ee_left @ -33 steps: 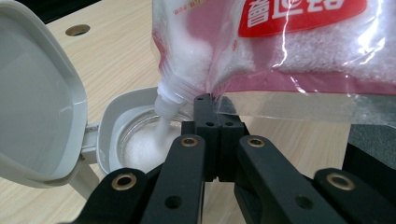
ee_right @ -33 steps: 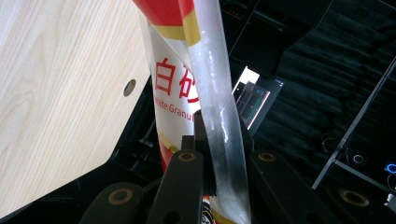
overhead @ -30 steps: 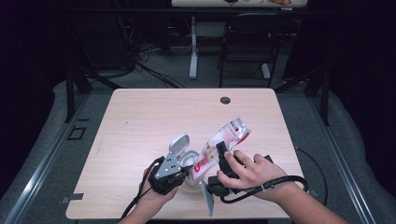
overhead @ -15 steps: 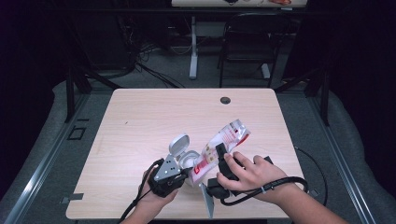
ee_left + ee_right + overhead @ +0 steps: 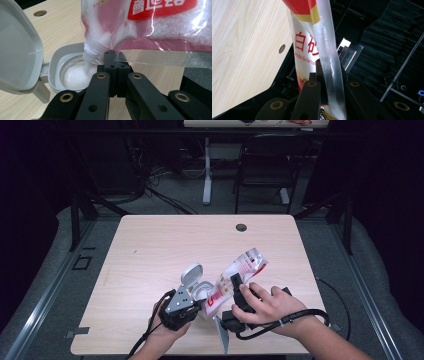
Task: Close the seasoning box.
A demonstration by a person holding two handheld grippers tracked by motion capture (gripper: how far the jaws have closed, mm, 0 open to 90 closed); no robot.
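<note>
Sugar bag (image 5: 236, 274) is tipped over the small white jar (image 5: 65, 72), and that is the thing to watch. Its long side runs slanted, from high up on your right down to low on your left. The spout (image 5: 90, 52) is at the low end and points down into the open mouth of the jar. White sugar (image 5: 73, 75) already lies in the glass bottom there.

Your left tongs (image 5: 111, 56) are pressed together on the bottom edge of the bag, just beside the spout. Your right tongs (image 5: 322, 72) pinch the clear side seam of the bag, higher up. So both tongs hold the same bag, one low and one high.

The jar sits on the tabletop (image 5: 165, 245) near your left hand (image 5: 167, 332). Its lid (image 5: 191, 273) is flipped back and stands up behind it.

Your left hand is closer to the jar, so it steers the spout. Your right hand (image 5: 272, 307) holds the high end, so I think it sets how steep the bag leans. Keep the spout over the middle of the jar, or sugar may fall on the rim.
</note>
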